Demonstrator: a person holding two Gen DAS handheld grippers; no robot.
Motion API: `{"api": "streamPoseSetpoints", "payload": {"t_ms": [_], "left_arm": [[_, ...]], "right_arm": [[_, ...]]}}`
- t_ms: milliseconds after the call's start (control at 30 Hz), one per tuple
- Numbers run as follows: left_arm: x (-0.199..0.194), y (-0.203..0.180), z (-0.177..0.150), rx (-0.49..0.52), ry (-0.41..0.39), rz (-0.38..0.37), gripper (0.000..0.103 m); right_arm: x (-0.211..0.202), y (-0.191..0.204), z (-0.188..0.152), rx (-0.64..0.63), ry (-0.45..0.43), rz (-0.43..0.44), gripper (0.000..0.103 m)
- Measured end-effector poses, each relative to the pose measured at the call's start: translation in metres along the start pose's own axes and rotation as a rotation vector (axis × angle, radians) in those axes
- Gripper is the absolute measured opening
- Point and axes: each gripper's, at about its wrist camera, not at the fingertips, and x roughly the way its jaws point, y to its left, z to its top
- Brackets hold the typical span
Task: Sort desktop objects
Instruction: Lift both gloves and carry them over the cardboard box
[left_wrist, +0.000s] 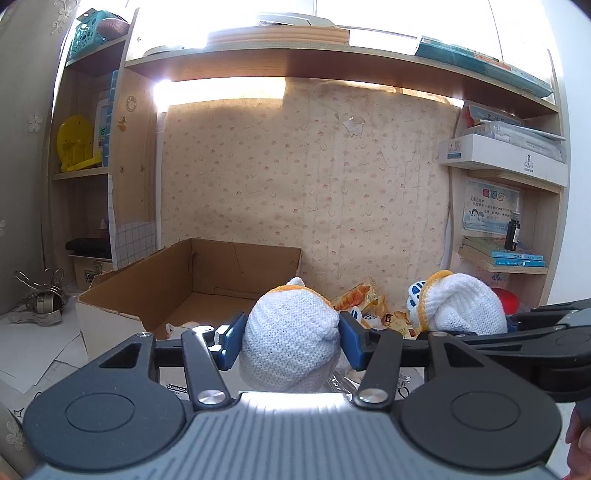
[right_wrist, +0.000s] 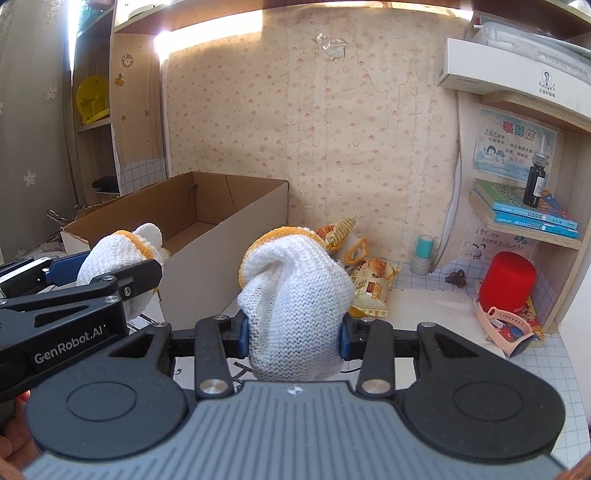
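My left gripper (left_wrist: 291, 339) is shut on a white knitted glove (left_wrist: 291, 325) with an orange cuff, bunched between the blue pads. It hangs just in front of an open cardboard box (left_wrist: 177, 280), whose inside looks mostly bare. My right gripper (right_wrist: 293, 336) is shut on a second white knitted glove (right_wrist: 295, 295) with an orange cuff, to the right of the box (right_wrist: 221, 254). The two grippers are side by side: the right wrist view shows the left gripper (right_wrist: 107, 273) and its glove (right_wrist: 118, 251) at the left edge. The right-hand glove (left_wrist: 465, 306) also shows in the left wrist view.
Snack packets (right_wrist: 373, 284) lie against the back wall behind the gloves. At the right stand a red cylinder (right_wrist: 508, 280), a pink watch band (right_wrist: 506, 325), a teal stamp (right_wrist: 424, 254), and shelves with books (right_wrist: 528, 214) and a dark bottle (right_wrist: 535, 181). A metal clip (left_wrist: 40, 299) lies left of the box.
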Motion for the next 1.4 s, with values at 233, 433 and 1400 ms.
{"api": "streamPoseSetpoints", "payload": {"t_ms": [233, 433, 1400], "left_arm": [[-0.003, 0.02, 0.007, -0.019, -0.019, 0.035, 0.056], [-0.001, 0.042, 0.012, -0.031, -0.028, 0.073, 0.056], [0.045, 0.126, 0.022, -0.05, 0.002, 0.167, 0.056]], "right_arm": [[0.003, 0.019, 0.014, -0.025, -0.016, 0.026, 0.041], [0.011, 0.043, 0.029, -0.053, -0.03, 0.064, 0.041], [0.116, 0.134, 0.08, -0.127, 0.019, 0.15, 0.041]]}}
